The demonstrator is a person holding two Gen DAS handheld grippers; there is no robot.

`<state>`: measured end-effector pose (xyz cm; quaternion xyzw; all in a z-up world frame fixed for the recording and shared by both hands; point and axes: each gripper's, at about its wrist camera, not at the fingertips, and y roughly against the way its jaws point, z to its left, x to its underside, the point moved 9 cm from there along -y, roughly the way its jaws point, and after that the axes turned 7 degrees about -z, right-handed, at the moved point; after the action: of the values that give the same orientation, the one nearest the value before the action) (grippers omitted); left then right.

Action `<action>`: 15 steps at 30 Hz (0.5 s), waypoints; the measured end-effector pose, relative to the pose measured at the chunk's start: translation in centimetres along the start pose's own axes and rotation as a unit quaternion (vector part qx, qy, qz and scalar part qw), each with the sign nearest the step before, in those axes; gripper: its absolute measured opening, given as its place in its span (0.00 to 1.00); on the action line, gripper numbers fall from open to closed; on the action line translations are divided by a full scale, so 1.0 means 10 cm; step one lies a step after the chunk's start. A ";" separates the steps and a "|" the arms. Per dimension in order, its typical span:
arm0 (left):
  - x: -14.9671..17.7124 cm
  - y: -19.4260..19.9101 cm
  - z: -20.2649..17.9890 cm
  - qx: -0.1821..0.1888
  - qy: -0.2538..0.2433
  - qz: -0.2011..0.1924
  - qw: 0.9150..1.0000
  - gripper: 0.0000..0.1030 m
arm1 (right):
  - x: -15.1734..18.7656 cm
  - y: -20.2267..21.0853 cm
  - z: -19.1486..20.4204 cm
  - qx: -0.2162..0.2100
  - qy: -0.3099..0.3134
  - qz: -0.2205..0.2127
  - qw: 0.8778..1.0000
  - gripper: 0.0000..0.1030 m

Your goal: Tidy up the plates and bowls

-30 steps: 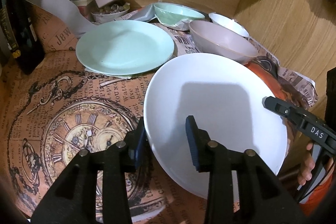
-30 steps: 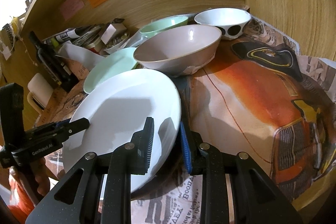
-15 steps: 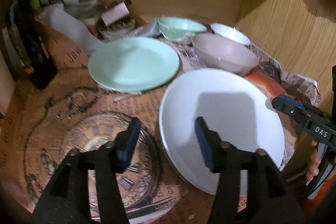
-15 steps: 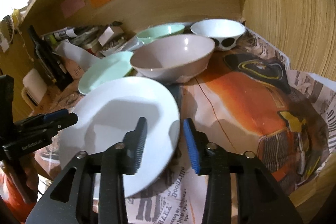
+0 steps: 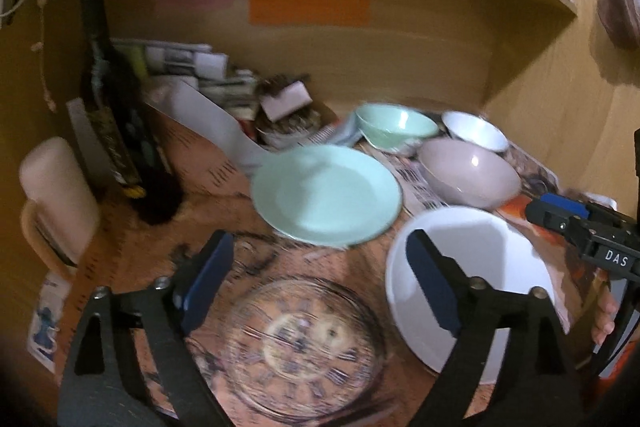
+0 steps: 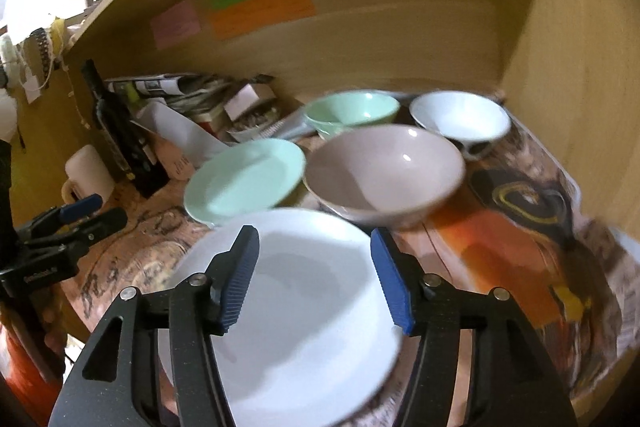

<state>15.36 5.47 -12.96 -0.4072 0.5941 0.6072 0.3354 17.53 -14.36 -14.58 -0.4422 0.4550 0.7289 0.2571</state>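
Both of your grippers hang above the counter (image 5: 132,247) with nothing between their fingers. Your left gripper (image 5: 320,283) has its fingers spread wide over the clock print on the paper covering (that view is blurred), and the white plate (image 5: 480,251) lies flat just to its right, partly behind the right-hand finger. Your right gripper (image 6: 312,279) is also spread wide, its blue pads hovering over the same white plate (image 6: 296,327), which sits nearest you at the counter's front edge.

Just beyond the white plate, the mint green plate (image 6: 246,179) lies flat on the left and the beige bowl (image 6: 384,175) stands upright on the right; from the right wrist the bowl's rim looks close to both plates, though you cannot tell whether they touch. Farther back, near the wooden rear wall, the mint green bowl (image 6: 352,109) and the white bowl (image 6: 460,117) stand side by side. Off to the left, a dark bottle (image 5: 116,131) stands upright beside a cream mug (image 5: 56,187).
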 end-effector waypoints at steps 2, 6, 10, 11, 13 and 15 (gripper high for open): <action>-0.06 0.00 0.13 -0.010 0.006 -0.007 1.000 0.92 | -0.06 -0.06 0.09 -0.008 0.010 0.000 1.000 0.54; -0.12 -0.12 0.38 -0.035 0.017 -0.008 0.999 0.96 | -0.14 -0.24 0.28 -0.015 0.037 0.005 0.999 0.63; -0.10 -0.32 0.56 -0.043 0.025 0.013 0.999 0.96 | -0.16 -0.48 0.43 -0.025 0.057 0.023 0.998 0.64; -0.08 -0.39 0.62 -0.045 0.029 0.021 0.998 0.96 | -0.17 -0.53 0.46 -0.030 0.059 0.028 0.997 0.64; -0.04 -0.51 0.68 -0.041 0.038 0.037 0.998 0.96 | -0.22 -0.64 0.52 -0.038 0.068 0.038 0.996 0.64; 0.00 -0.65 0.76 -0.036 0.054 0.054 0.996 0.96 | -0.28 -0.77 0.56 -0.039 0.080 0.046 0.995 0.64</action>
<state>20.44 13.43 -16.17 -0.4182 0.6104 0.6225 0.2551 22.56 -5.80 -14.37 -0.4876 0.4655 0.7191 0.1687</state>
